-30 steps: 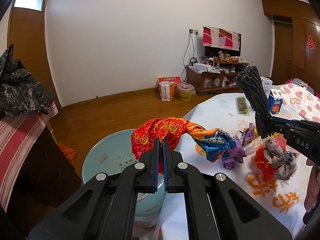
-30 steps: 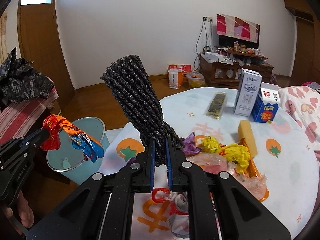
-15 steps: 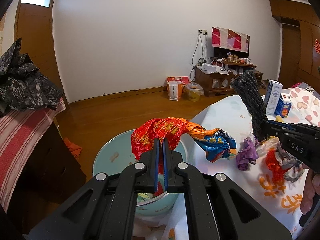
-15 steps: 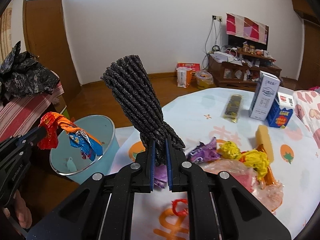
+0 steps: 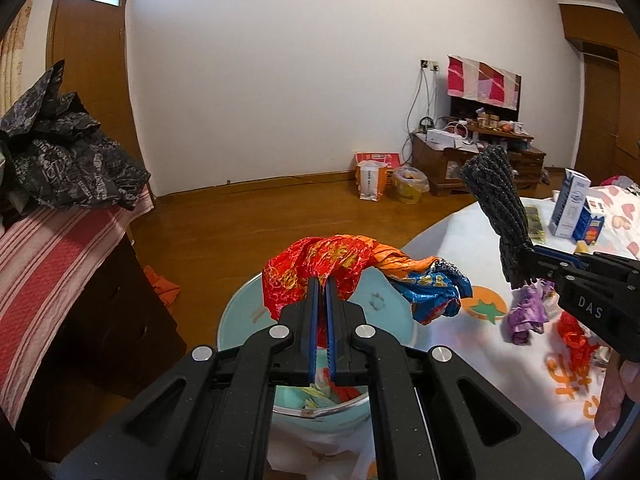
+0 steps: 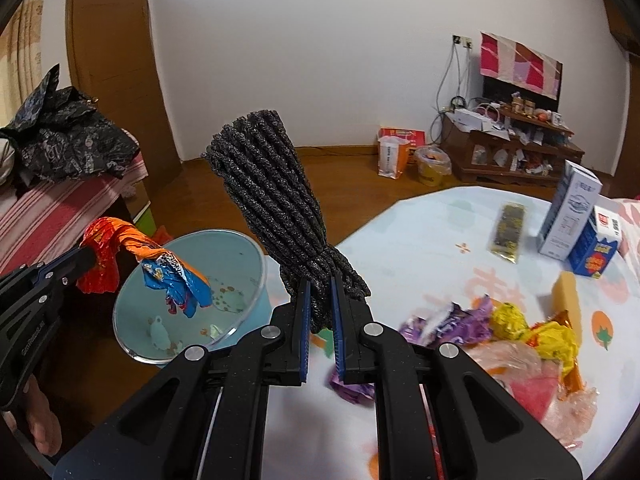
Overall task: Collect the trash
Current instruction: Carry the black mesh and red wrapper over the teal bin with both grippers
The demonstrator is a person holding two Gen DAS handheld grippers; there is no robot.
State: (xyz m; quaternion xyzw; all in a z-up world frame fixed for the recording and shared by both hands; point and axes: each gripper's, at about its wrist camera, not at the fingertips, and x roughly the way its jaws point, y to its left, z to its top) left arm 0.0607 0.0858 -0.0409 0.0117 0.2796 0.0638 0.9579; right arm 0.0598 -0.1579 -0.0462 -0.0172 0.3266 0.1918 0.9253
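Wrapper (image 5: 352,268), light and crinkly, hangs clenched in the left tool (image 5: 320,284) over the bin (image 5: 236,316); right tool (image 6: 320,280) grips a soft rope bundle (image 6: 268,184) at twelve o'clock.

Clothed table (image 6: 420,232), wrappers (image 6: 516,328), 2 cartons (image 6: 568,216)

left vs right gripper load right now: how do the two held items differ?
The left gripper pinches a crumpled foil wrapper, red, orange and blue; the right gripper clamps a dark grey rope bundle.
The wrapper droops limp to one side; the rope bundle stands stiff and upright.
The wrapper hangs over the blue bin; the rope bundle sits above the table's edge, beside the bin.
Shared: both grippers are shut on their load.
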